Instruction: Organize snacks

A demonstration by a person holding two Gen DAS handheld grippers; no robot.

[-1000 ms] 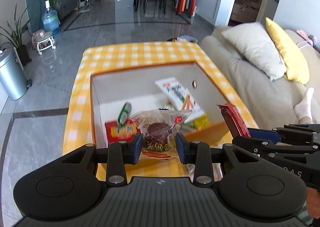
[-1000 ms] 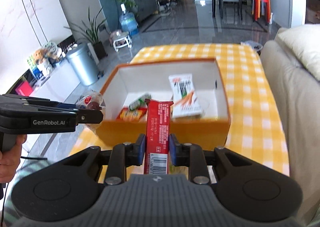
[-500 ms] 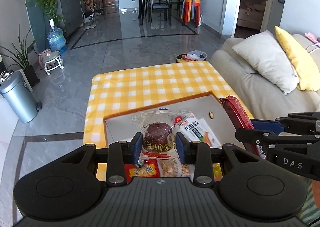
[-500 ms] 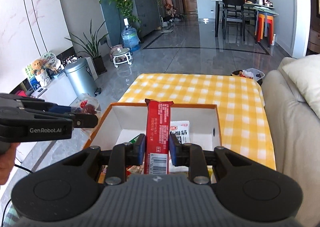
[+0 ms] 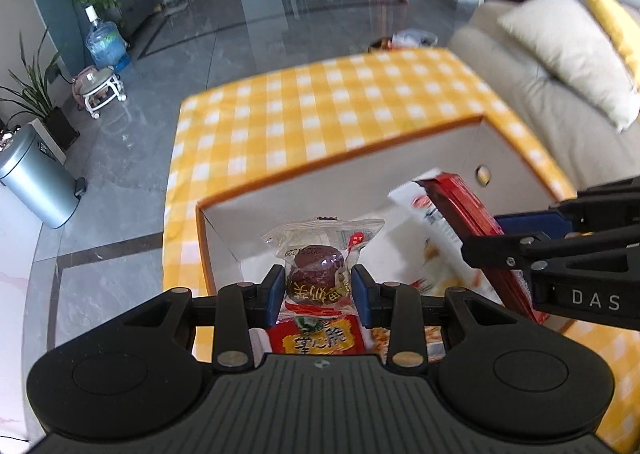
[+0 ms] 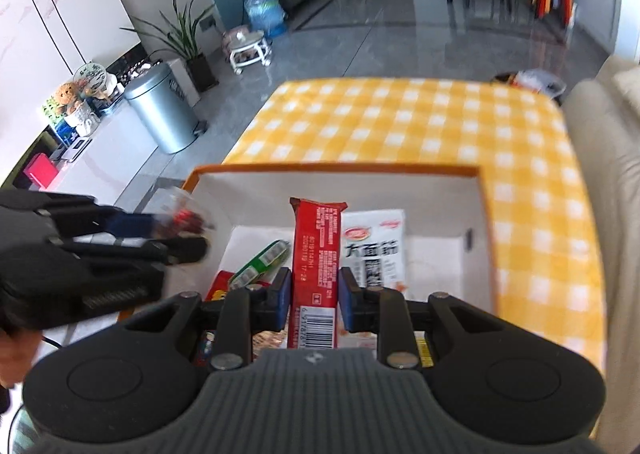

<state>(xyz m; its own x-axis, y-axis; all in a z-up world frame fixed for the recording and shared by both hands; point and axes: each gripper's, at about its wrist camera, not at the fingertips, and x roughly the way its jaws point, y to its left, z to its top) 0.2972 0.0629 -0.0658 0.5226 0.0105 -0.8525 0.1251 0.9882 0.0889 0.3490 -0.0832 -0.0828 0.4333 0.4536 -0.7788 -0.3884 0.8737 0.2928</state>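
My left gripper [image 5: 316,290] is shut on a clear packet with a brown date snack [image 5: 318,270], held over the orange box [image 5: 340,168] with a white inside. My right gripper [image 6: 314,292] is shut on a long red snack bar [image 6: 317,254], held upright over the same box [image 6: 332,170]. In the box lie a white noodle-snack packet [image 6: 376,250], a green stick packet [image 6: 262,260] and a red-and-yellow packet [image 5: 318,336]. The right gripper and its red bar [image 5: 464,214] show at the right of the left wrist view; the left gripper [image 6: 176,230] shows at the left of the right wrist view.
The box stands on a table with a yellow checked cloth [image 5: 320,110]. A beige sofa with a white cushion [image 5: 560,54] is to the right. A metal bin [image 6: 160,110], plants and a water bottle stand on the grey floor to the left.
Both grippers have moved forward and tilted down over the box with their snacks still held. The box's inside now fills more of both views.
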